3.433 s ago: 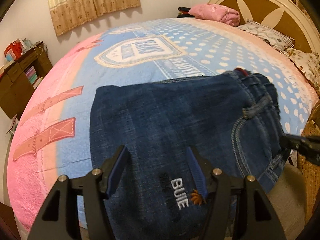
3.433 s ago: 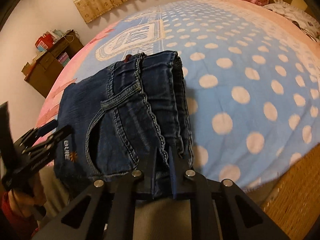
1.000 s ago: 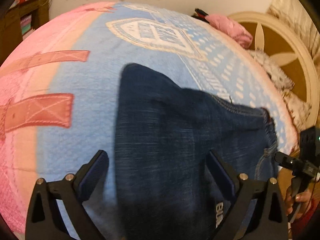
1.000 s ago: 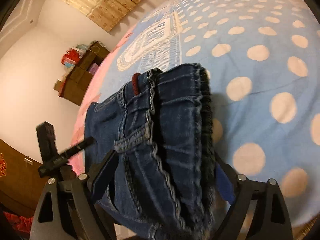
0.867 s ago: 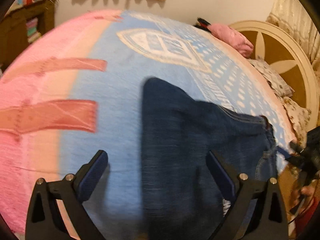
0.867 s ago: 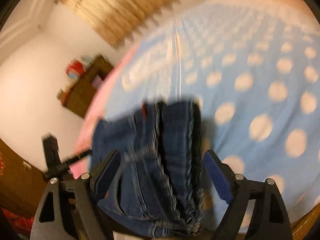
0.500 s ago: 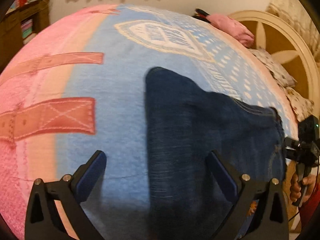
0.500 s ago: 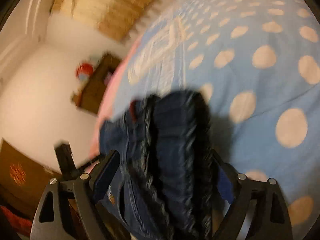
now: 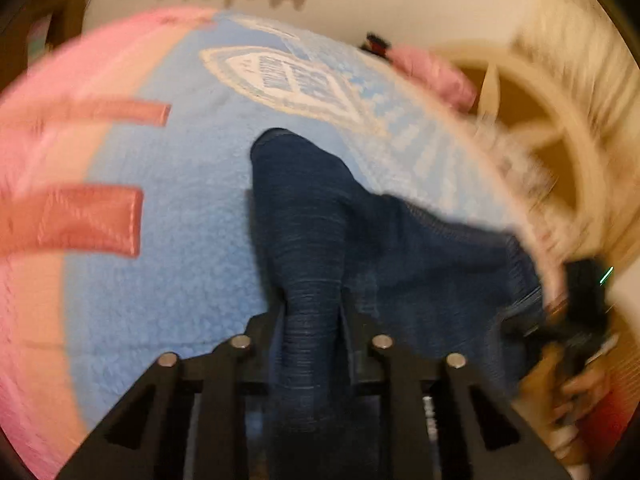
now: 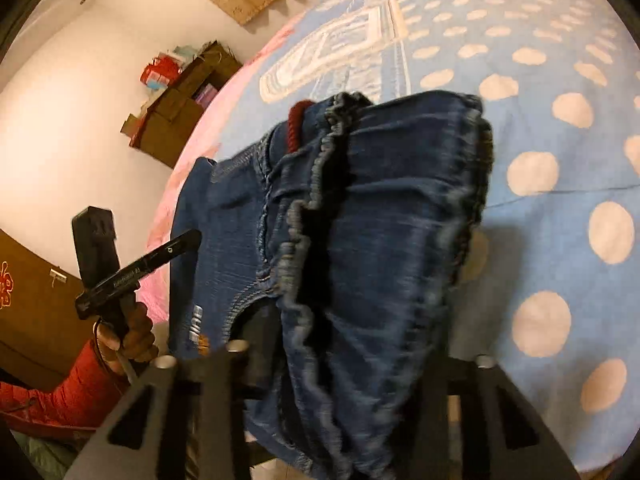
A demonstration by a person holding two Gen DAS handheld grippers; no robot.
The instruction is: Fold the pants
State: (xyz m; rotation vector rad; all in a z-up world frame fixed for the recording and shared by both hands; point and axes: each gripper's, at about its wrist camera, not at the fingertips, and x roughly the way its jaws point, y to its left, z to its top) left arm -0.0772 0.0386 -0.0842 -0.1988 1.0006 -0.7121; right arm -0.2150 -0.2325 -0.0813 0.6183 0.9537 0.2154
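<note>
So the dark blue denim pants [image 9: 400, 248] are found folded up near the bed's near edge, lying on the fleecy blanket [image 9: 168, 240] with its light blue middle and pink border. A ridge of the denim is pinched up between the fingers of the left gripper [image 9: 312, 316]; the jaws are drawn in tight against the fabric on both sides, so that claw is clamped on the pants. From that pinch the cloth is seen running away toward the middle of the bed and spreading off to the right. The left wrist view is pretty motion-blurred, so finer detail can't be made out.

On the other end, the gathered elastic waistband [image 10: 312, 200] is bunched over the right gripper [image 10: 356, 344]. The denim is draped between and over its black fingers, and the right finger is mostly hidden under the fabric, so whether that claw is actually closed on the cloth can't be told. A dark red loop [image 10: 296, 124] is seen poking out at the top of the waistband, and white embroidered lettering [image 10: 196, 320] is visible low on the left side of the pants.

The white polka dots [image 10: 532, 172] on the blanket are spread over the bed's right side. A cream headboard [image 9: 560, 128] with brown panels is seen at the far right edge, with a pink bundle [image 9: 436, 72] of fabric beside it. A brown wooden cabinet [image 10: 176, 116] is stood against the wall beyond the bed's left edge.
</note>
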